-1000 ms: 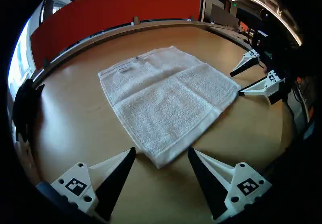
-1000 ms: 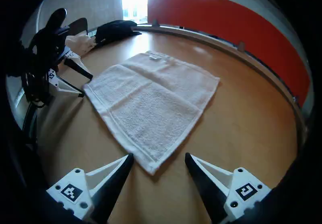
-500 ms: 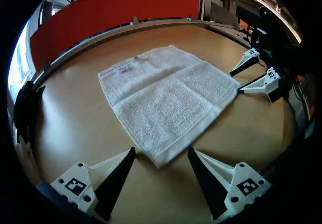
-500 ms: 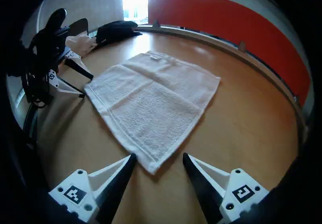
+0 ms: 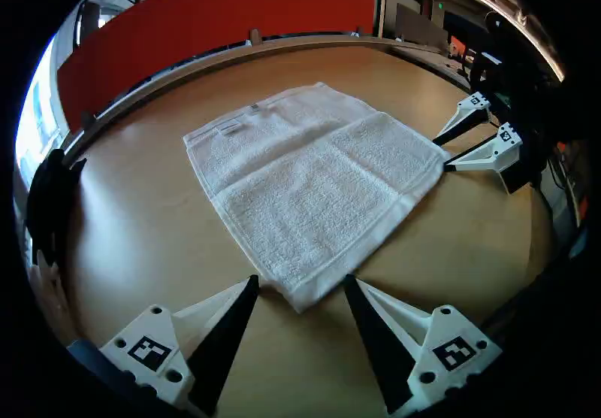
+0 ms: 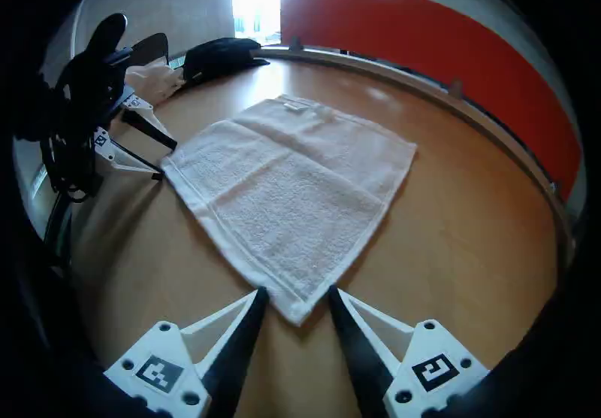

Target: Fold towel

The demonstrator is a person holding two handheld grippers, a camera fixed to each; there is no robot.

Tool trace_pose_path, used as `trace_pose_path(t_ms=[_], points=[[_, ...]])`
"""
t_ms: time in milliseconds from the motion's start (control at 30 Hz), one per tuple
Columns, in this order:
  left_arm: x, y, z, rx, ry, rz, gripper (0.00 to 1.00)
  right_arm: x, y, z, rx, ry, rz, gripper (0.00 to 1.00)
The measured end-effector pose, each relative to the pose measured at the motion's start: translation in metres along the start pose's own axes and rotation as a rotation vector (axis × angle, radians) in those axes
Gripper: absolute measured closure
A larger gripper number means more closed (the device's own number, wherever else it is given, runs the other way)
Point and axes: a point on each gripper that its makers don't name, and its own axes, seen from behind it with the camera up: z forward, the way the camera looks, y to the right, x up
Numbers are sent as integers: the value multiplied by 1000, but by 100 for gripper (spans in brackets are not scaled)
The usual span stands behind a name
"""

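Note:
A white towel (image 5: 308, 185), folded once, lies flat on the wooden table (image 5: 150, 215). In the left gripper view, my left gripper (image 5: 299, 289) is open, its two fingers on either side of the towel's near corner. In the right gripper view, the towel (image 6: 293, 192) points another corner between the fingers of my right gripper (image 6: 297, 299), which is open with a narrow gap. Each view also shows the other gripper at a side corner: the right gripper (image 5: 442, 156) and the left gripper (image 6: 167, 162).
A red partition (image 5: 210, 19) runs along the table's far edge (image 5: 225, 57). A black object (image 6: 218, 53) and a beige cloth (image 6: 154, 80) lie at the back left in the right gripper view. Bare table surrounds the towel.
Both grippers' fingers have drawn closer together around their towel corners, the right gripper's more than the left's. The towel has not moved.

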Motion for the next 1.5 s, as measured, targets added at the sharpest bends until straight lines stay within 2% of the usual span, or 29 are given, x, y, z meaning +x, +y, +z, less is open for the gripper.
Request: trace_pose_path(t_ms=[167,300,433,500,567,833,967,1300,1500], points=[[0,2,0,-3,-6,3,26,0,-1,0,7,-5,2,54],[1,5,1,-9,-13,11,37,1,-2,0,13,-8,2,54],[1,8,1,-12,-19,12,47,1,-4,0,20,-9,0,62],[1,8,1,-11,-22,10,48,1,-5,0,23,-10,2,67],[1,6,1,-8,-26,7,55,1,-6,0,27,-11,6,73],[2,-2,2,23,-31,-20,85,4,-20,0,73,-14,35,81],[2,-1,2,30,-29,-25,85,7,-22,-2,71,-12,54,87],[4,-1,0,33,-36,-60,86,14,-22,-7,66,1,72,88],[11,4,-8,29,-30,-95,86,28,-19,-16,54,27,70,88]])
